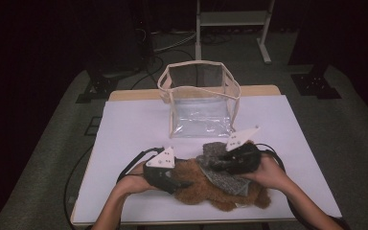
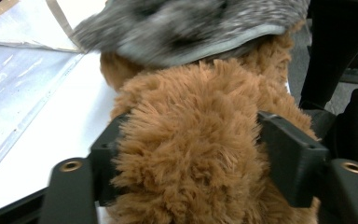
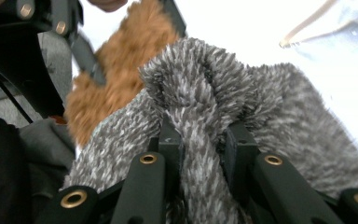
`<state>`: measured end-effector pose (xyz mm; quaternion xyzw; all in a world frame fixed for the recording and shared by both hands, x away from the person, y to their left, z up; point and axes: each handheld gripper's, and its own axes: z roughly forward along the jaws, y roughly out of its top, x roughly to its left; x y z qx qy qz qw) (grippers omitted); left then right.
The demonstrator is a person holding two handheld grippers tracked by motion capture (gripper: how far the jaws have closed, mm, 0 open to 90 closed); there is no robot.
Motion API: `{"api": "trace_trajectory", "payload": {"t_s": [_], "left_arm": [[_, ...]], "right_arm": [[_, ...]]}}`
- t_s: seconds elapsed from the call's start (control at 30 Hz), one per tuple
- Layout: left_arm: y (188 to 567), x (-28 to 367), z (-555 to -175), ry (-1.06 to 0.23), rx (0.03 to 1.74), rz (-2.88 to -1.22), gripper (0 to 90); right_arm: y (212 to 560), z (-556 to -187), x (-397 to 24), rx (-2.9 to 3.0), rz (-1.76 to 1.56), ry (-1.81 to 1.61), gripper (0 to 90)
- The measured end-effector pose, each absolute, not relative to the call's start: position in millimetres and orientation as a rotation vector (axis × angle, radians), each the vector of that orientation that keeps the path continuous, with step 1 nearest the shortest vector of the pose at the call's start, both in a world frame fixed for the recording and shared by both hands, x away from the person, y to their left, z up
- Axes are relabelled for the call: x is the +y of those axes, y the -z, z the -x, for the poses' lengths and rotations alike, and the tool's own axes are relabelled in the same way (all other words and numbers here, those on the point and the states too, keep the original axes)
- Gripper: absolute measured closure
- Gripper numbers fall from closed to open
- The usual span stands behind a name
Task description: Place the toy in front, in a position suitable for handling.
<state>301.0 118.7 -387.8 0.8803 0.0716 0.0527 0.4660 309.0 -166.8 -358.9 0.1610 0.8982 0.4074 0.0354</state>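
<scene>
Stuff count: one brown plush [image 1: 206, 189] pinched by the left gripper [image 1: 182, 183], one grey fuzzy cloth [image 1: 220, 167] clamped by the right gripper [image 1: 219, 165], one clear bag [image 1: 200, 100] just beyond both.

The clear bag [image 1: 200, 98] stood just beyond the brown plush [image 1: 206, 188], blocking forward passage; bare table [image 1: 124, 129] lay open leftward.
</scene>
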Motion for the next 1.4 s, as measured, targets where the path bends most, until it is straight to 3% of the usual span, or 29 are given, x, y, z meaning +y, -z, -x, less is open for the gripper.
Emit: {"api": "trace_trajectory", "payload": {"t_s": [0.1,0.23,0.5,0.67,0.83,0.93,1.13,1.2,1.4], "left_arm": [[390,120,-304,-0.117,0.242,-2.169,11.5],[394,117,-306,-0.071,0.244,-2.157,9.8],[396,96,-305,-0.14,0.15,-2.176,32.3],[395,88,-304,-0.229,0.131,-2.2,34.9],[394,89,-305,-0.205,0.125,-2.198,35.0],[394,96,-303,-0.161,0.125,-2.189,31.1],[396,100,-301,-0.089,0.183,-2.154,11.4],[399,97,-302,-0.082,0.18,-2.153,10.7],[393,92,-304,-0.173,0.113,-2.172,31.6]], "right_arm": [[363,-299,-182,2.734,-0.546,-1.278,72.8],[371,-291,-196,2.712,-0.583,-1.345,73.1],[365,-283,-221,2.656,-0.637,-1.349,72.7],[359,-287,-246,2.58,-0.729,-1.318,72.6],[373,-286,-253,2.567,-0.796,-1.376,72.8],[379,-280,-249,2.574,-0.787,-1.399,73.0],[387,-266,-250,2.556,-0.783,-1.455,73.4],[388,-262,-251,2.553,-0.777,-1.463,73.5],[388,-261,-254,2.552,-0.79,-1.476,73.4]]}}
